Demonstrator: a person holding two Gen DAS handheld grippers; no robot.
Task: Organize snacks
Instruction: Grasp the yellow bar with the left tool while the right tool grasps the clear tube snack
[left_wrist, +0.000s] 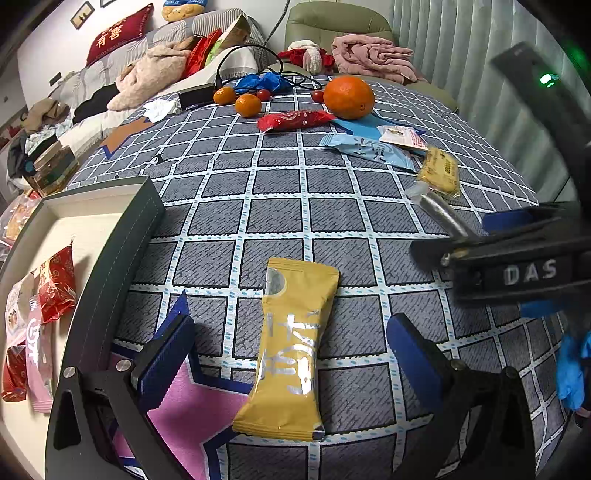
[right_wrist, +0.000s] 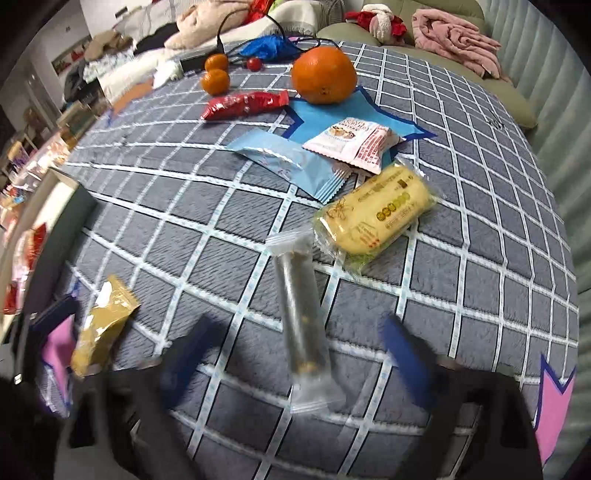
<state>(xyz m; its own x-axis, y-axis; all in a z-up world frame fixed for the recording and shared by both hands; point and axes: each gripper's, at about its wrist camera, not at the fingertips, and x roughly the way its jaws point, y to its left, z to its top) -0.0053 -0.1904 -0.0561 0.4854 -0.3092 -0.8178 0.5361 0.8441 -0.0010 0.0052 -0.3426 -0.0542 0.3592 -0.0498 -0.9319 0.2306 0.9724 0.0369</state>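
Blurred blue pads made your right gripper hard to read, yet its fingers were spread around the clear stick packet without touching. Your left gripper stood wide around the mustard packet on the checked cloth.

A desk under a grey checked cloth carries a yellow packet near, a clear packet and pale cake right, a large orange far, and a tray left.
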